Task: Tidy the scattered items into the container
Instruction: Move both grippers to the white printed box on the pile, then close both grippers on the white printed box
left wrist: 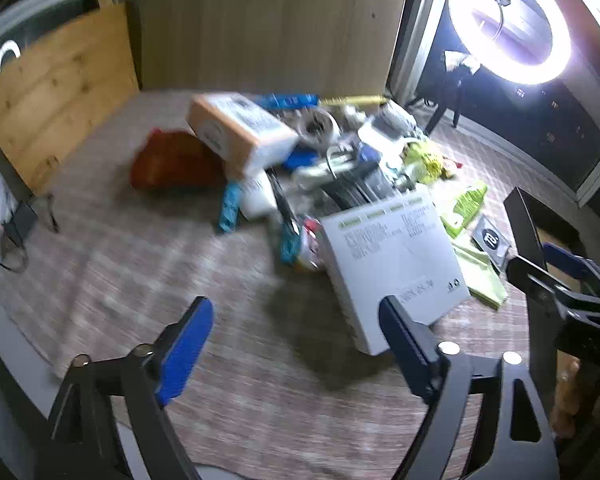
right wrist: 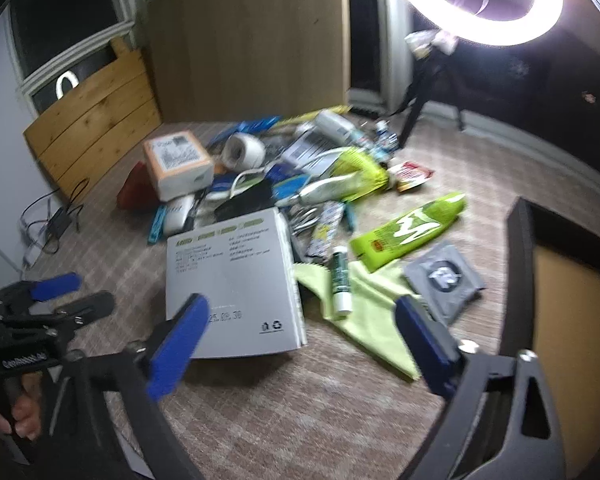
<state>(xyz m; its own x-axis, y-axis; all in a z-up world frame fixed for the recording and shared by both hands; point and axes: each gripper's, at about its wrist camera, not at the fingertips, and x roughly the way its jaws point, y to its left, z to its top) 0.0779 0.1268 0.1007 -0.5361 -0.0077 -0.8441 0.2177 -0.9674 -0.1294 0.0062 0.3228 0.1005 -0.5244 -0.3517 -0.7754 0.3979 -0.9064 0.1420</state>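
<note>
- Left gripper [left wrist: 296,344]: jaws stand wide apart, nothing between the blue pads. It hangs over bare patterned carpet [left wrist: 228,420], with its right finger [left wrist: 404,344] overlapping the near corner of the flat grey box [left wrist: 396,264] in the left wrist view; contact cannot be confirmed.
- Right gripper [right wrist: 300,344]: jaws spread wide, no item gripped. Between the pads in the right wrist view lie the near edge of the grey box and the lime-green cloth [right wrist: 376,320].
- A hand [right wrist: 24,416] grips the left tool's handle at the lower left of the right wrist view.
- Container [right wrist: 560,280]: a dark-walled box with a tan floor, standing on the carpet at the right edge of the pile, just beside the right gripper's right finger. Its visible interior holds no items.
- Items nearest the container: a grey foil pouch [right wrist: 444,276] and a green packet [right wrist: 412,228], both on the carpet outside it.
- A green-and-white tube [right wrist: 340,280] lies on the cloth, just right of the grey box.
- Farther back: an orange-and-white box [right wrist: 178,164] tilted on the heap, a white tape roll [right wrist: 242,152], a red item [right wrist: 134,194] and assorted blue packets, all blurred.
- Background: a lit ring light [right wrist: 480,20], a wooden panel [right wrist: 96,120] and a tall cabinet.
</note>
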